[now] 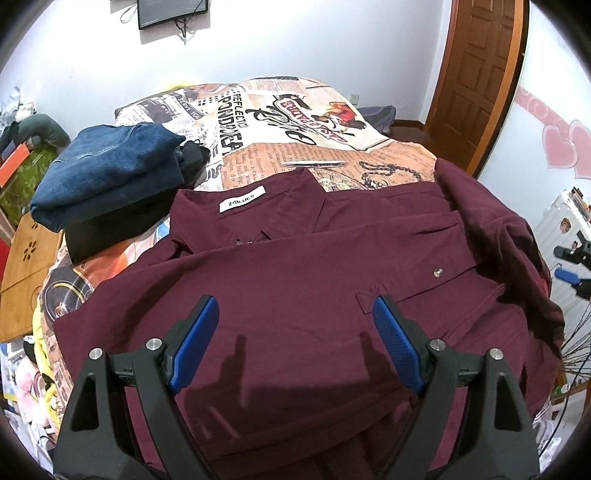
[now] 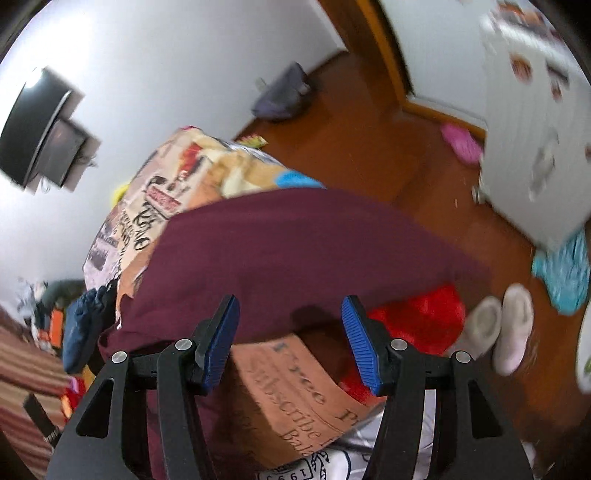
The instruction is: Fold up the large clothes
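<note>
— Where does the shirt lie against your tongs?

— It is spread on the bed, collar away from me. My left tongs hang over its front with the blue pads wide apart and nothing between them; only their shadow falls on the cloth. My right tongs stand apart too, nothing gripped, over the edge of the shirt where it ends and the bedspread shows below. That view is blurred, so I cannot tell whether the pad tips brush the cloth.

— What is the shirt like?

— Dark wine-red, a matte woven cloth, lying mostly flat. It has a turned collar with a white label inside it, a chest pocket flap and a small metal snap. The side on the right in the left view is bunched into soft folds.

— And around it?

— The bedspread is printed like old newspaper in cream, orange and black. Beyond the collar, to the left, sits a stack of folded clothes: blue denim on top of something black. The walls are white, a dark screen hangs on one, and there is a brown wooden door. The floor is reddish wood, with pale slippers on it beside the bed.
</note>
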Tool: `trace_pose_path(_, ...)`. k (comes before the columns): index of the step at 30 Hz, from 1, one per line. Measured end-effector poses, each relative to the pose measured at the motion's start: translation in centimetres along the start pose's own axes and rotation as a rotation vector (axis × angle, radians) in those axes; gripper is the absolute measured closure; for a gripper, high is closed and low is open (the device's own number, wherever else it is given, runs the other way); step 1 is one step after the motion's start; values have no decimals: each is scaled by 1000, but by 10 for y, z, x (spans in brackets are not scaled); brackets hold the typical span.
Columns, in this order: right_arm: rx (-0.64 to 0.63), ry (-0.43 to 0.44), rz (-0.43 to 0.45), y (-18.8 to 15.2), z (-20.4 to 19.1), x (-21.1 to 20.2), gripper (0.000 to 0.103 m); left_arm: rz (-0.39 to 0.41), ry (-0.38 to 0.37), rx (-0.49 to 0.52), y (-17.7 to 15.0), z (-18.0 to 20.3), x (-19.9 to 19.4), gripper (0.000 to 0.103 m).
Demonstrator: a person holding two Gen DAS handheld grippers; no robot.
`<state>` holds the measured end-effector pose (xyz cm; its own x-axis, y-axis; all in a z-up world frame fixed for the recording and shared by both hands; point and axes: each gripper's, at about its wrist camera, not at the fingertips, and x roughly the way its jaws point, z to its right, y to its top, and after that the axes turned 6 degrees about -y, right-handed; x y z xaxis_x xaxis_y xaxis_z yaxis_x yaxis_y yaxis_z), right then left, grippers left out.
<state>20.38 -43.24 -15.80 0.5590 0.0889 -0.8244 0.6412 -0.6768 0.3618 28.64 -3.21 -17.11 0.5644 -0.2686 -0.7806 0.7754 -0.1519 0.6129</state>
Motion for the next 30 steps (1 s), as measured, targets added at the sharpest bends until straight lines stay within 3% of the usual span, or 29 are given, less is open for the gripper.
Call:
trace_pose_path(7, 212, 96, -62, 4, 30, 31, 46, -9, 11, -11, 1, -2, 3, 18)
trace_pose_path(9, 227, 105, -43, 9, 30, 31, 46, -9, 14, -14, 0, -4, 3, 18)
trace_pose_path(12, 191, 81, -9, 18, 18, 36, 55, -9, 21, -16, 0, -6, 4, 18)
trace_pose_path(14, 147, 51, 3, 23, 9, 40, 76, -7, 30, -16, 0, -7, 4, 18)
trace_pose_path(17, 76, 31, 32, 31, -7, 38, 85, 0, 34, -21, -1, -10, 1, 18)
trace_pose_path(23, -115, 75, 178, 56, -61, -13, 89, 32, 43, -52, 3, -24, -11, 18)
trace_pose_path(30, -424, 216, 317, 57, -179, -90, 89, 100, 58, -94, 3, -45, -37, 18)
